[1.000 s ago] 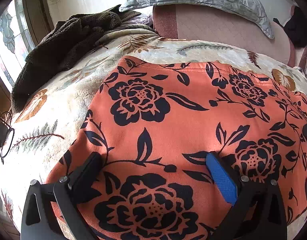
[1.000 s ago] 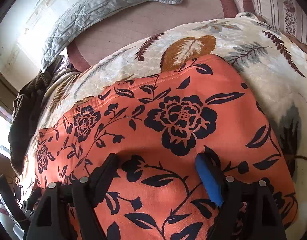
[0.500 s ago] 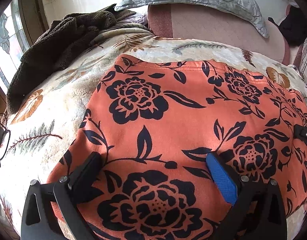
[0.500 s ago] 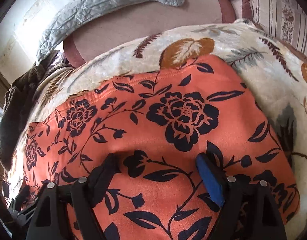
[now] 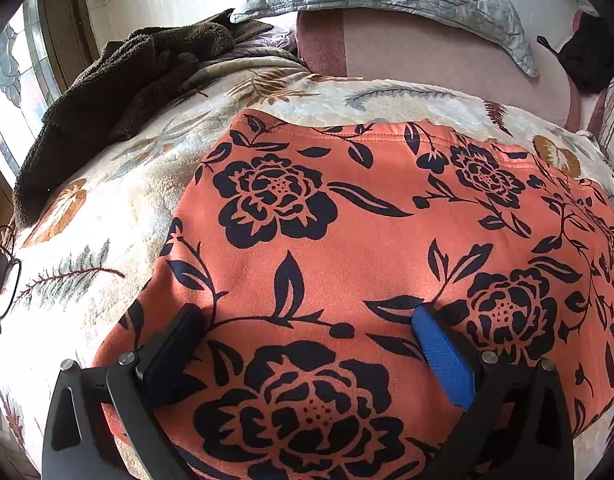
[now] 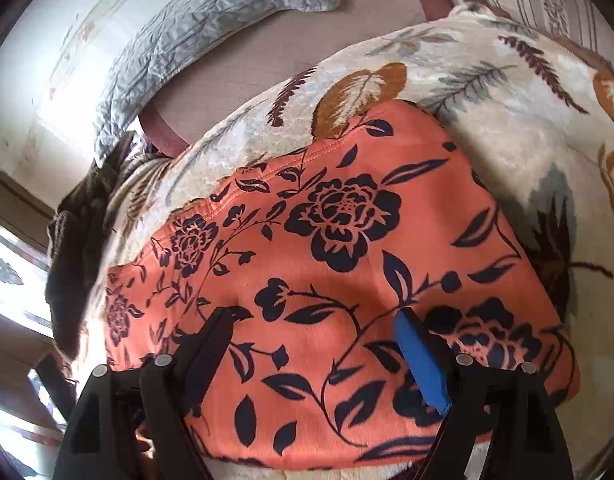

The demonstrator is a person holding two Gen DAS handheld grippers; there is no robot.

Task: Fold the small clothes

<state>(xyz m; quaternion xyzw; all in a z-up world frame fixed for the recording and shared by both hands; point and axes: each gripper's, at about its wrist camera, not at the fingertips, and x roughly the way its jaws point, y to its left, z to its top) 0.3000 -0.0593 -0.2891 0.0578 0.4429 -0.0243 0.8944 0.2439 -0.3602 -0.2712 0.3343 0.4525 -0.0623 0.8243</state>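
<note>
Left wrist: your left gripper [image 5: 307, 320] spread wide over orange floral garment [image 5: 367, 240] | right gripper [image 6: 317, 318] likewise, above same garment on leaf-print blanket [image 6: 527, 120].

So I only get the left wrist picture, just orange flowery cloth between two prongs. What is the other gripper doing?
Observer: The right gripper is open, its fingers spread over the orange garment, gripping nothing.
Operator: Can you see where the cloth ends on the right?
Observer: Yes, its right side edge lies on the leaf-print blanket.
Operator: And the edge nearest us?
Observer: It shows below the fingers, with more blanket under it.
</note>
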